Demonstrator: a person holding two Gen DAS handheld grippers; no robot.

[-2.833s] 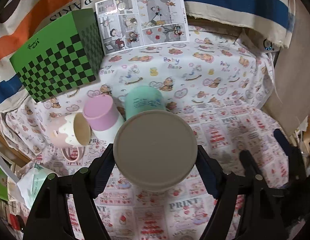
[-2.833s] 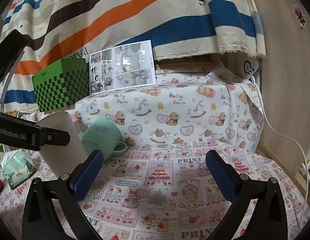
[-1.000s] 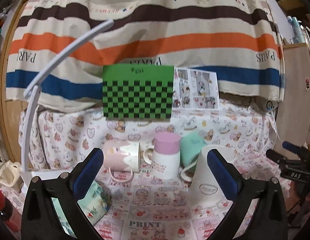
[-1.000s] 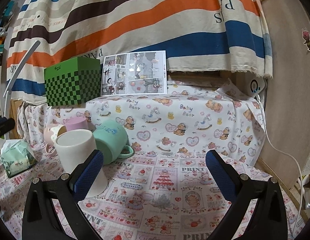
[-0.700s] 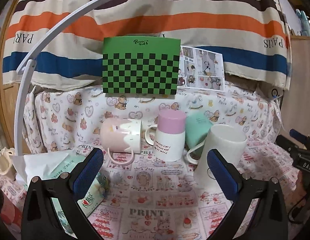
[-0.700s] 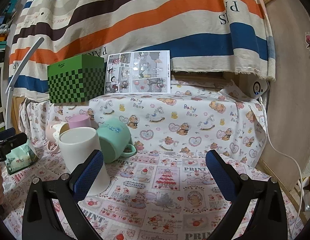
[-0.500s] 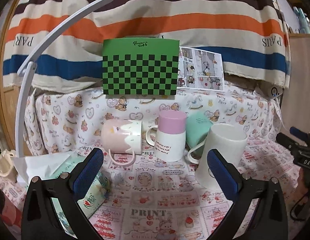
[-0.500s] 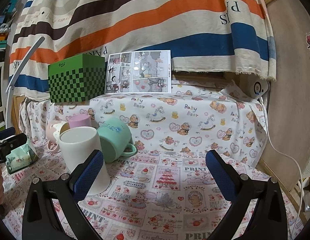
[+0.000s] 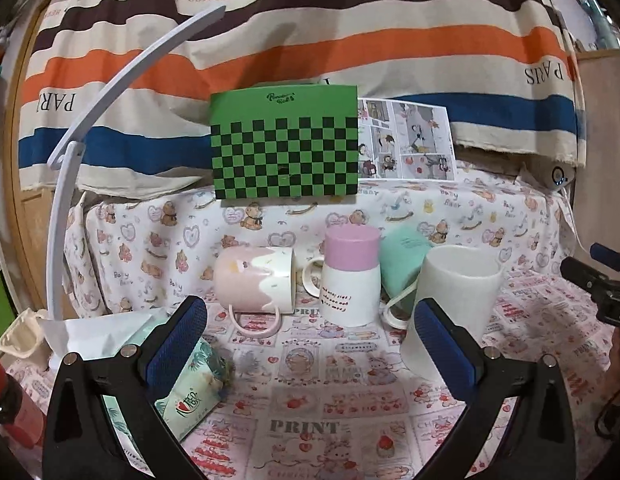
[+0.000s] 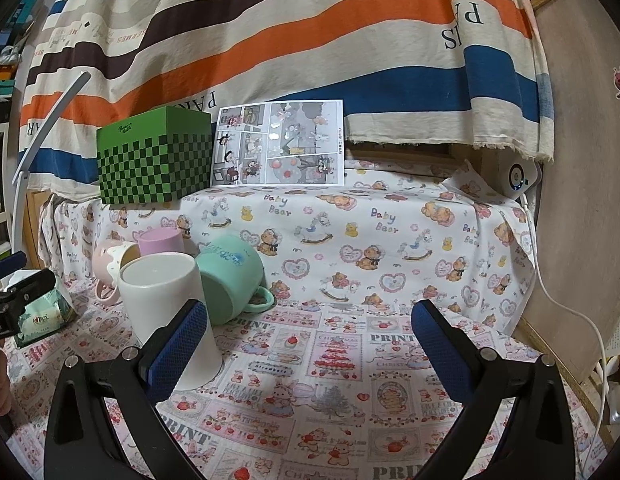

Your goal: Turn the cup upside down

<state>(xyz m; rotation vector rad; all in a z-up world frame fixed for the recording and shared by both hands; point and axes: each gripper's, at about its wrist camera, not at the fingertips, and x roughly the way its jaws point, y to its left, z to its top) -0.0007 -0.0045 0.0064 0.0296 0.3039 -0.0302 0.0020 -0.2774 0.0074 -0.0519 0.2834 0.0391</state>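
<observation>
A tall white cup [image 9: 456, 304] stands upside down on the printed cloth, wide end down, flat base up; it also shows in the right wrist view [image 10: 165, 304]. My left gripper [image 9: 310, 344] is open and empty, drawn back from the cups, its right finger in front of the white cup. My right gripper [image 10: 305, 344] is open and empty, with the white cup behind its left finger. A pink-and-white mug [image 9: 251, 280] lies on its side. A pink-topped white mug [image 9: 350, 276] stands upside down. A mint mug [image 10: 229, 276] lies tilted against the raised cloth.
A green checkered box [image 9: 283, 142] and a comic sheet [image 10: 279, 144] stand on a raised ledge at the back. A tissue pack [image 9: 181, 392] lies at front left, beside a white lamp arm [image 9: 89, 120]. A white cable [image 10: 566, 312] runs down the right wall.
The left gripper has let go of the white cup, which now stands upside down on the cloth, and has pulled back. In the last second both views shifted only slightly.
</observation>
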